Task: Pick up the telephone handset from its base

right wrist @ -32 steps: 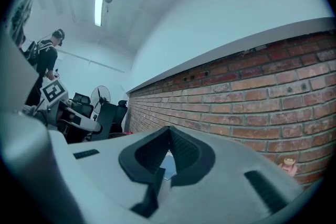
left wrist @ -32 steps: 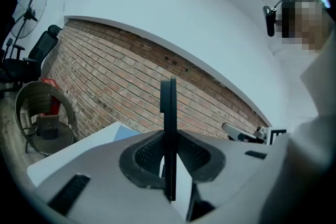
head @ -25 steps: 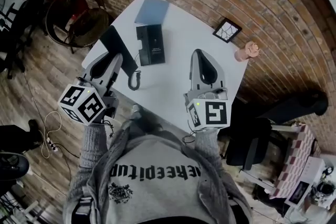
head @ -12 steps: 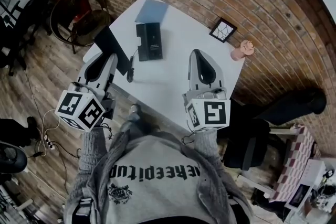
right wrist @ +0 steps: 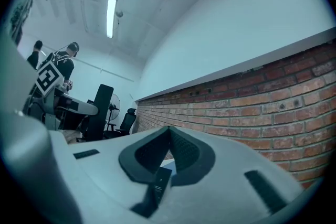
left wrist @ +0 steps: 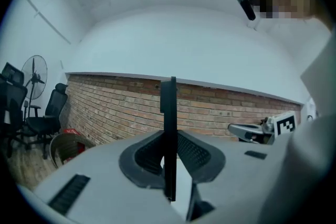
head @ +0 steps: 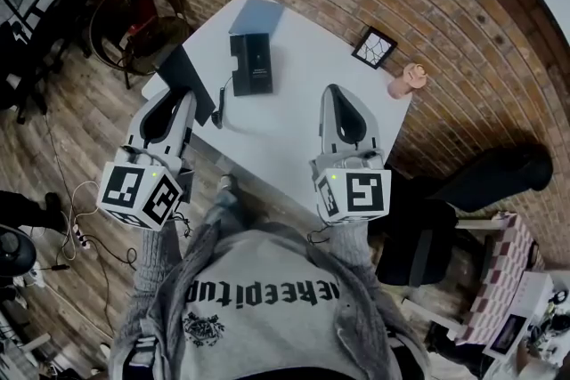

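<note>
The black telephone base [head: 252, 64] lies on the white table [head: 294, 93], toward its far left. My left gripper [head: 175, 95] hangs over the table's left edge, shut on the black handset [head: 184, 74], which is off the base. A dark cord [head: 220, 106] runs from the handset to the base. In the left gripper view the handset [left wrist: 168, 128] stands edge-on, pinched between the pads of the left gripper [left wrist: 169, 165]. My right gripper [head: 344, 102] hovers over the table's near right part, its jaws shut with nothing between them; in its own view the right gripper [right wrist: 169, 134] points at the brick wall.
A blue-grey pad [head: 256, 15] lies beyond the base. A small framed picture [head: 375, 48] and a pink object [head: 408, 81] sit by the table's right corner. A round chair [head: 134, 22] stands left of the table, a black office chair [head: 463, 191] right. Cables [head: 89, 222] trail on the floor.
My left gripper has carried the handset left and higher, out past the table's edge, and the cord has drawn straighter. The right gripper has drawn back slightly, still shut.
</note>
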